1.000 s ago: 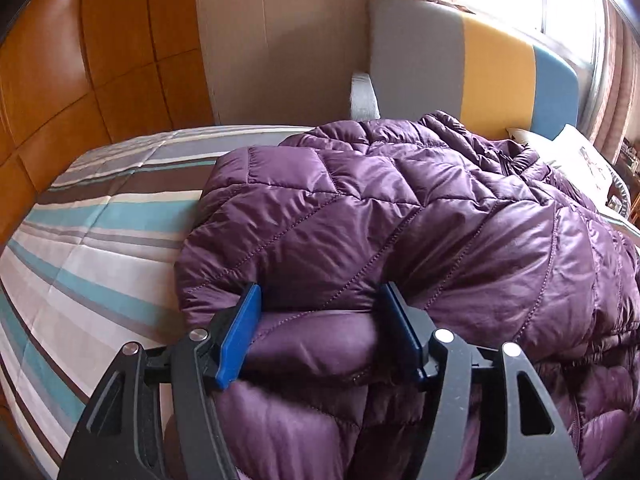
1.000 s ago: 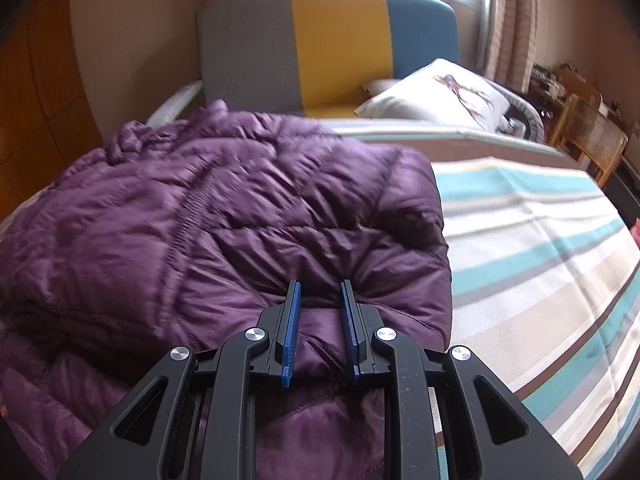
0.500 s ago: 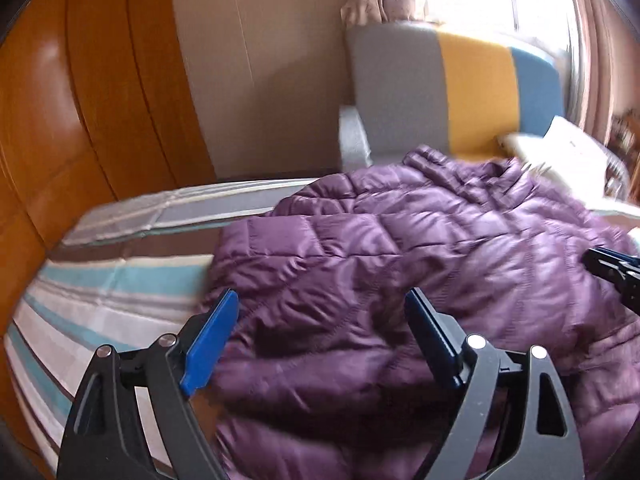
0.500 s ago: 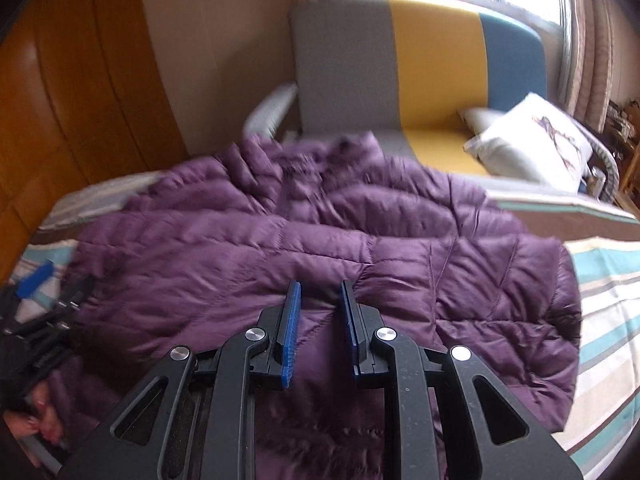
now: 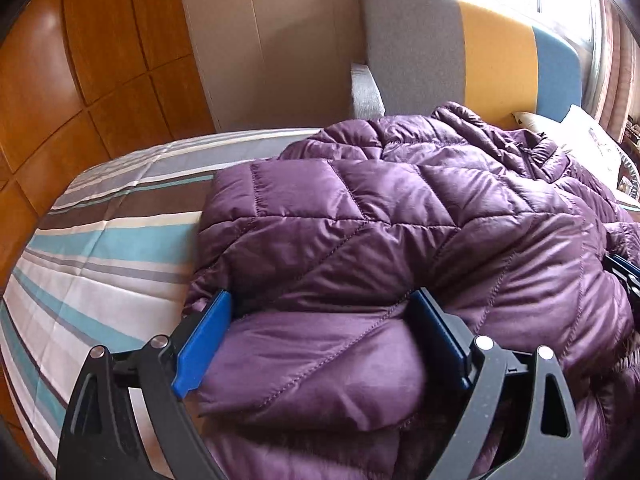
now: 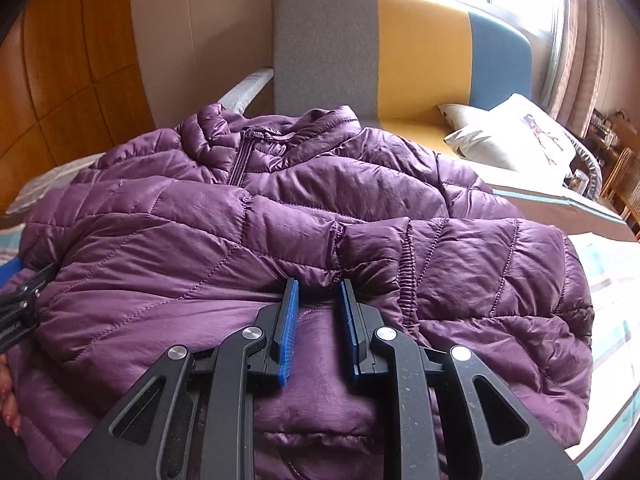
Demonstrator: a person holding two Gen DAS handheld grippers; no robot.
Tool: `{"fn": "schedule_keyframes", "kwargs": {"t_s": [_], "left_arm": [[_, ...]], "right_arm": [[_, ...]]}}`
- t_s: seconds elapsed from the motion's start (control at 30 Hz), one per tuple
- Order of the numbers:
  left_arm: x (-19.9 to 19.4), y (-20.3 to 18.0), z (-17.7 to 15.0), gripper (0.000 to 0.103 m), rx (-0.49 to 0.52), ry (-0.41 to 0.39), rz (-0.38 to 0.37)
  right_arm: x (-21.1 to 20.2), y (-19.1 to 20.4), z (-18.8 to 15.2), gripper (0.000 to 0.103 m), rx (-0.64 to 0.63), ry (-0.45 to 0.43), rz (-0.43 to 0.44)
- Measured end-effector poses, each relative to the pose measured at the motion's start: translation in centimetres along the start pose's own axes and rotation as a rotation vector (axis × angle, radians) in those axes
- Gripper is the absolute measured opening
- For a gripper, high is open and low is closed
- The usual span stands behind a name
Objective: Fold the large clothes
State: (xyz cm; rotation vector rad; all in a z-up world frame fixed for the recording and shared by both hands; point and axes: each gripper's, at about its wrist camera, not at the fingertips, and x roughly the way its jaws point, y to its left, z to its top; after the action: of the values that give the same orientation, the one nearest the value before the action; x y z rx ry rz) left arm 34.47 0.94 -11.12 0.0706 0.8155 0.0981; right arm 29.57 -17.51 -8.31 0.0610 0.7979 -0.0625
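A purple quilted puffer jacket (image 6: 304,240) is lying across a striped bed (image 5: 104,248), front up, collar and zipper (image 6: 242,160) pointing toward the grey, yellow and blue sofa (image 6: 400,52) beyond. The near hem is being gripped by the right tongs (image 6: 316,328), whose blue pads (image 6: 289,332) are standing narrowly apart and being pressed onto a pinched ridge of fabric, probably so that edge can be lifted for a fold. The left tongs (image 5: 320,340) have just been opening and are now being held wide apart around a bulging fold at the jacket's left edge; fabric is sitting between the pads, but no squeeze is being seen, so that side is being judged released or being regripped. The jacket is looking shiny, puffy and wrinkled, diamond-stitched, with a sleeve (image 6: 480,264) being laid across the front, elastic cuff near the middle. A white printed pillow (image 6: 516,136) is resting on the sofa seat. Fingers (image 6: 8,396) are being glimpsed at the right view's left edge.
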Motion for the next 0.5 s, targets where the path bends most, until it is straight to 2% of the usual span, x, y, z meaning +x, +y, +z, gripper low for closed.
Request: {"fn": "schedule_keyframes", "kwargs": {"t_s": [0.17, 0.3, 0.5], "left_arm": [[-2.6, 0.5, -1.7, 0.092, 0.005, -0.025, -0.004], [-3.4, 0.4, -1.8, 0.093, 0.018, -0.021, -0.014], [-3.6, 0.5, -1.3, 0.094, 0.036, -0.032, -0.003]], "right_arm": [[-0.2, 0.0, 0.0, 0.02, -0.008, -0.002, -0.009], [-0.7, 0.5, 0.3, 0.02, -0.034, -0.002, -0.022], [-4.7, -0.4, -0.8, 0.02, -0.011, -0.015, 0.05]]}}
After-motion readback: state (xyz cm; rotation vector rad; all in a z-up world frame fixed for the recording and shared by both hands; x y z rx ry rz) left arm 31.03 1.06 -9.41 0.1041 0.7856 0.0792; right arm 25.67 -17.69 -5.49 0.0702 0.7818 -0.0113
